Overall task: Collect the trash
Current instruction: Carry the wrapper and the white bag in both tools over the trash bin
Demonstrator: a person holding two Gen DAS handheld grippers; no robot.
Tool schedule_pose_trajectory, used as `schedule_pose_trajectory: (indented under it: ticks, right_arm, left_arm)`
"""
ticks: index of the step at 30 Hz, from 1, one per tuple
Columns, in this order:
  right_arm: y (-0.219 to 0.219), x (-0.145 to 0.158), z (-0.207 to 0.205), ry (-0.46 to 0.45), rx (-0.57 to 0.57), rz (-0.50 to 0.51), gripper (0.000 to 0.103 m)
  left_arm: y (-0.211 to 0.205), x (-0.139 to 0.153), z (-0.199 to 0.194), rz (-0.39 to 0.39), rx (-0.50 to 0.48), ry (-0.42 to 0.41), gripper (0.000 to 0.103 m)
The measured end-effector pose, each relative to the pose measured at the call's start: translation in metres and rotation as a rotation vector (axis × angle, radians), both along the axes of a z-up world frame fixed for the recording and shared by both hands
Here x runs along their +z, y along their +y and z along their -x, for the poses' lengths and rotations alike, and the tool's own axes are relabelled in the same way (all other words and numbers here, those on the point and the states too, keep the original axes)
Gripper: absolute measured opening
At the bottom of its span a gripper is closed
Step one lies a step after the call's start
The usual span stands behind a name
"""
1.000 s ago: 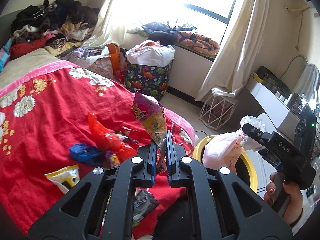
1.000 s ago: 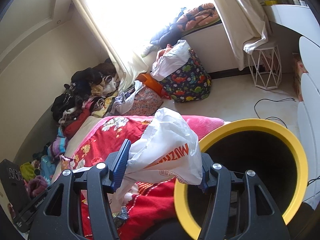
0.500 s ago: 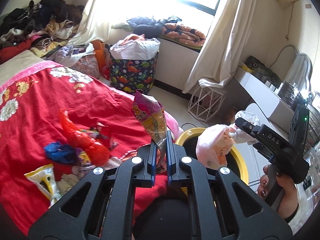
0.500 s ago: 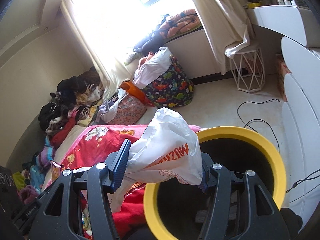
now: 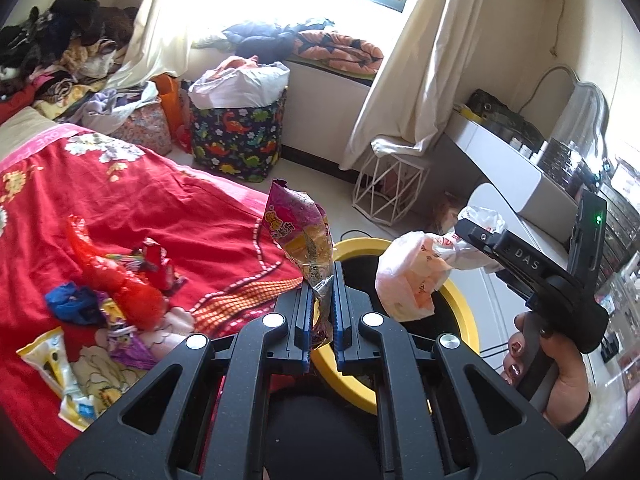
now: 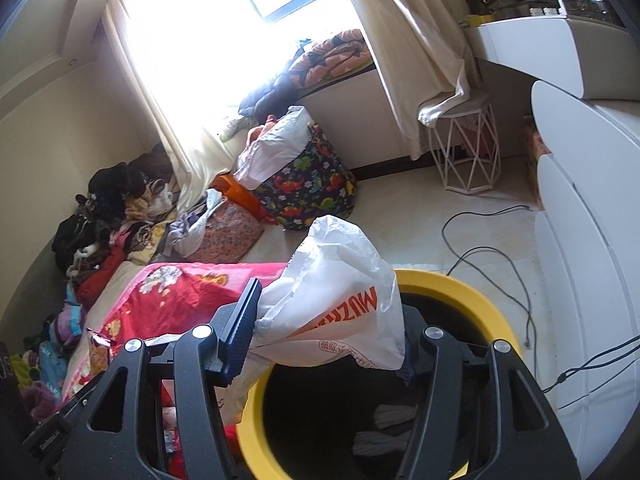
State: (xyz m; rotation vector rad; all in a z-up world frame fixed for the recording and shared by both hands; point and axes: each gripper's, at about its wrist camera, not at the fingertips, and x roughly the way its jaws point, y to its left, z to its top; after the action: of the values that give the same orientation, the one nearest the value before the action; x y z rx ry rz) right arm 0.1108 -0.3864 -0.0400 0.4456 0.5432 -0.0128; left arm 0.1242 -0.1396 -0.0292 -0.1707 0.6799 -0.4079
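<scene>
The left gripper (image 5: 322, 300) has its two blue-padded fingers (image 5: 304, 312) pressed narrow on the lower end of a crumpled pink and yellow snack wrapper (image 5: 301, 232), which stands upright above the jaws. Just beyond it, on the floor beside the bed, is a round black trash bin with a yellow rim (image 5: 460, 300). The right gripper (image 6: 326, 334) holds a crumpled white plastic bag with orange letters (image 6: 332, 300) between its half-spread fingers, and the bag hangs over the near-left part of the bin's yellow rim (image 6: 460, 292). In the left wrist view this same bag (image 5: 408, 276) is above the bin, and a hand (image 5: 556, 376) grips the black handle at the right. More trash lies on the red bed cover with flowers (image 5: 160, 208) at the left: a red plastic bag (image 5: 116, 276), a blue crumpled piece (image 5: 68, 300) and a yellow and white wrapper (image 5: 60, 364). Far away, near the window, stands a dark fabric basket with dinosaur print (image 5: 236, 136).
</scene>
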Motion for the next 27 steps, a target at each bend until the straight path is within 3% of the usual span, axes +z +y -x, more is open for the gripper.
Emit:
schedule_pose_trajectory:
  ticks: [27]
  right_arm:
    - [-0.032, -0.031, 0.008, 0.039, -0.114, 0.212, 0.056]
  left_arm:
    - [-0.063, -0.035, -0.013, -0.04, -0.163, 0.073, 0.005]
